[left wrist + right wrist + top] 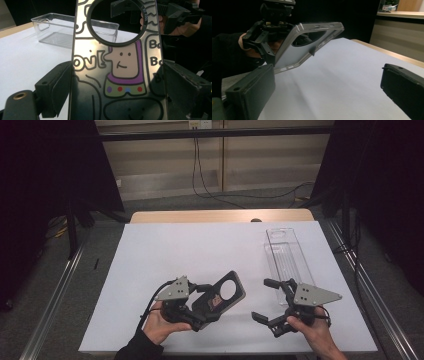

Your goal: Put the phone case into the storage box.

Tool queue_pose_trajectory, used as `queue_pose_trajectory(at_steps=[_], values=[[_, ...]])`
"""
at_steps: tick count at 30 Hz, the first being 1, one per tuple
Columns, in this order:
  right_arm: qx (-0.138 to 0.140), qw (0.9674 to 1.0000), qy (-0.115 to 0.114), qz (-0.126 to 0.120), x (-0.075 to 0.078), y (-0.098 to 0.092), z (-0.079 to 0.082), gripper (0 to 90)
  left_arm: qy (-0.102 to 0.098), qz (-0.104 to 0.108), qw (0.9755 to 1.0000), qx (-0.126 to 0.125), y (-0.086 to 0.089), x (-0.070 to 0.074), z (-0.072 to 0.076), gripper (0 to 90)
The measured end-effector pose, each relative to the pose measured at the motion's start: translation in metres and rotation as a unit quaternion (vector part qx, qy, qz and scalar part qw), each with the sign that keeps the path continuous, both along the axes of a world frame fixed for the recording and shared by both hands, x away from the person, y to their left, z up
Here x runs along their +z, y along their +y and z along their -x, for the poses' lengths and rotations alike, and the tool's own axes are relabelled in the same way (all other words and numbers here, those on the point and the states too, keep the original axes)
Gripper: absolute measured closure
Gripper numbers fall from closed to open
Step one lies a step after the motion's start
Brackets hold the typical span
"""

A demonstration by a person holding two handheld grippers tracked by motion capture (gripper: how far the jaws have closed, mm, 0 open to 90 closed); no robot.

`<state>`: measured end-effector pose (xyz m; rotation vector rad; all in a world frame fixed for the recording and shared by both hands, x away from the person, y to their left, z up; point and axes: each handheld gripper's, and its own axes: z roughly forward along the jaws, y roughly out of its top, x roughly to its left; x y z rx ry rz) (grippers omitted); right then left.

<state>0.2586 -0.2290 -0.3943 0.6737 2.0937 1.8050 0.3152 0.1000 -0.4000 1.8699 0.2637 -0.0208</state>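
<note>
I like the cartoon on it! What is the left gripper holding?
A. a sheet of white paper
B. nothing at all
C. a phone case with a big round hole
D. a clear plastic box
C: the left gripper has its jaws pressed on both edges of the phone case, with the cartoon drawing below its round hole; the clear box sits apart on the table.

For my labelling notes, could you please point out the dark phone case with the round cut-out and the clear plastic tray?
dark phone case with round cut-out [218,299], high view, printed back.
clear plastic tray [281,251], high view, ribbed floor.
</note>
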Motion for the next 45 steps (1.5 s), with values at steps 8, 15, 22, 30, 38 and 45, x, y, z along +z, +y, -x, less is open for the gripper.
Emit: queue_pose_trajectory(at_steps=[8, 15, 22, 30, 38, 45], values=[[0.033, 0.9994, 0.004, 0.003, 0.001, 0.008, -0.006, 0.0, -0.004, -0.001, 0.9997, -0.024, -0.009, 0.0, -0.002, 12.4], [0.052, 0.9986, 0.006, 0.003, 0.005, 0.01, -0.011, 0.0, -0.008, 0.002, 0.9993, -0.036, -0.016, 0.006, -0.008, 12.4], [0.073, 0.9973, 0.0, -0.002, 0.014, 0.015, -0.013, 0.0, -0.016, 0.007, 0.9986, -0.049, -0.021, 0.01, -0.007, 12.5], [0.112, 0.9935, 0.017, -0.004, 0.011, 0.014, -0.024, 3.6, -0.013, 0.008, 0.9974, -0.07, -0.024, 0.008, -0.004, 12.4], [0.137, 0.9904, 0.015, 0.0, 0.011, 0.016, -0.03, 3.1, -0.008, 0.008, 0.9967, -0.081, -0.024, 0.007, -0.004, 12.4], [0.149, 0.9888, 0.012, -0.002, 0.009, 0.021, -0.033, 3.1, -0.007, 0.01, 0.9963, -0.085, -0.025, 0.007, -0.003, 12.5]])
